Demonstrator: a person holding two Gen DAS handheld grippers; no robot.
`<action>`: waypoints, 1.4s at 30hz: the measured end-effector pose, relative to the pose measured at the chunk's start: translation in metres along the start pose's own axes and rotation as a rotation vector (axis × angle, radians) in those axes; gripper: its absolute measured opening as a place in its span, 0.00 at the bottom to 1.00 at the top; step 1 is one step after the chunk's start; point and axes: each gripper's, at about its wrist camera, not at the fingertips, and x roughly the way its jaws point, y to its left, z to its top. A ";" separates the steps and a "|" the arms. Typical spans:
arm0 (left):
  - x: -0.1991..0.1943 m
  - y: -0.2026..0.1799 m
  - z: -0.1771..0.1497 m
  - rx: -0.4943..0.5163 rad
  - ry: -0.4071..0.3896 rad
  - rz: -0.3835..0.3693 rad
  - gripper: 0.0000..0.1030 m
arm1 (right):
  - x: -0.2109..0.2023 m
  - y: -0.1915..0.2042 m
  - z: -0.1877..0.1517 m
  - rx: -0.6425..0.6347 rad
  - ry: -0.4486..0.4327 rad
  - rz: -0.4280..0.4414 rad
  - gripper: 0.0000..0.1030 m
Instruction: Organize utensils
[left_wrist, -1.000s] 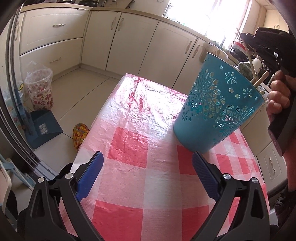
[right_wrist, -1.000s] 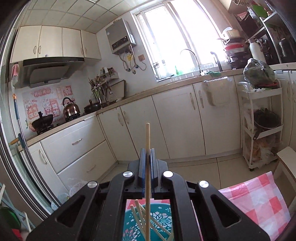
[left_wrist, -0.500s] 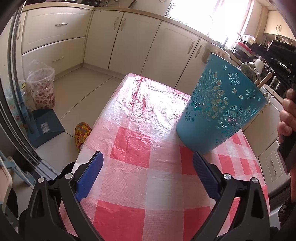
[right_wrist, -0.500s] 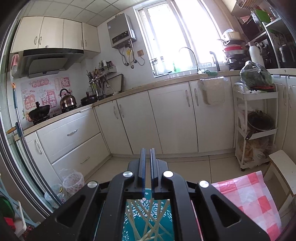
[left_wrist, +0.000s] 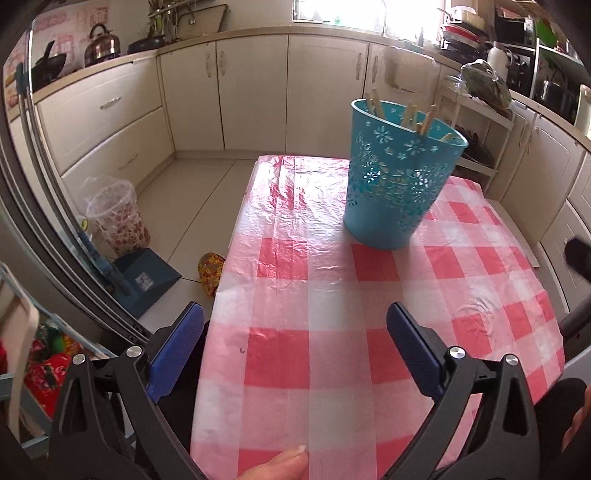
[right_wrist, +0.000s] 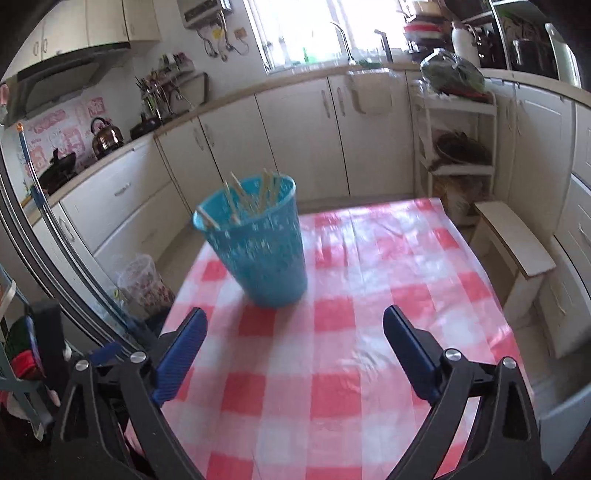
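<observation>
Both tools are spread wide with nothing between the blue pads: the left tool (left_wrist: 295, 354) hangs over the lower middle of the frame, the right tool (right_wrist: 294, 356) likewise in its own view. The tabletop (left_wrist: 332, 369) under them is bare pink-and-white check, a thin crinkly plastic cloth that shines where the window light hits, so there's loads of open room in front of both tools. Its left edge drops straight to the tiled floor and the far edge sits just behind the teal basket (left_wrist: 395, 184). That basket stands upright in the upper right of the left view, upper middle-left of the right view, tapered, with flower-shaped cutouts punched through the wall. Pale wooden chopsticks (left_wrist: 424, 118) lean inside it, tips poking over the rim. A fingertip (left_wrist: 284, 461) shows at the bottom edge. No writing I can actually read anywhere; the pink wall posters at upper left are too blurry.
</observation>
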 end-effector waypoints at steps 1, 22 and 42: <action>-0.012 -0.001 -0.002 0.008 -0.005 0.005 0.93 | -0.004 0.001 -0.009 -0.002 0.029 -0.018 0.91; -0.228 0.010 -0.063 0.127 -0.097 0.090 0.93 | -0.193 0.053 -0.092 0.085 -0.067 0.038 0.93; -0.245 0.016 -0.075 0.108 -0.120 0.050 0.93 | -0.202 0.078 -0.118 0.046 -0.046 0.029 0.93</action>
